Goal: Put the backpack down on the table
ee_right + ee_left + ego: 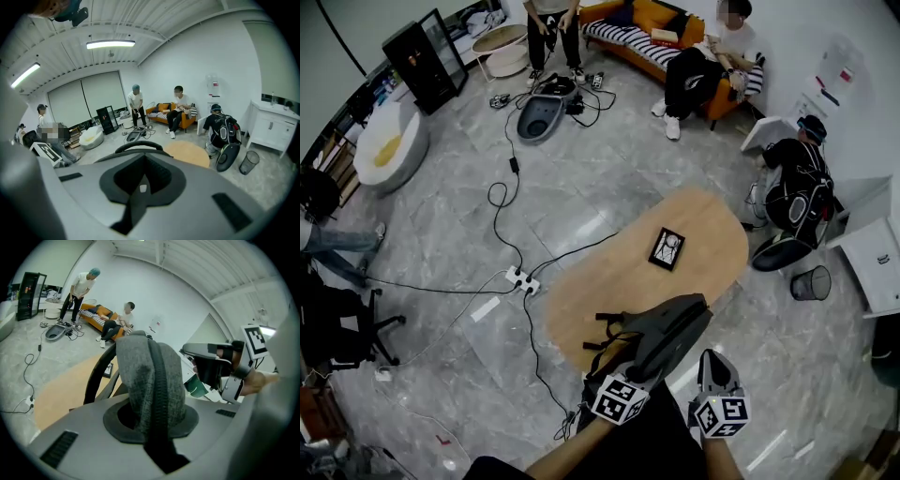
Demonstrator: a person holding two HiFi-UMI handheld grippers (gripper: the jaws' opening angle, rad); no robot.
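Note:
A grey and black backpack [670,333] hangs over the near end of the oval wooden table [619,272], its black straps dangling to the left. My left gripper [645,367] is shut on it: in the left gripper view a fold of grey backpack [147,376] fabric with a zipper stands up between the jaws of the left gripper [150,416]. My right gripper [713,364] hovers just right of the bag. In the right gripper view the right gripper [143,180] has its jaws together with nothing seen between them, and a black loop of the backpack [138,146] shows just beyond.
A black framed picture [667,248] lies on the table's far half. A power strip [522,279] with cables lies on the floor to the left. A crouching person [797,183] and a mesh bin [812,282] are to the right; a seated person [703,66] is on the far sofa.

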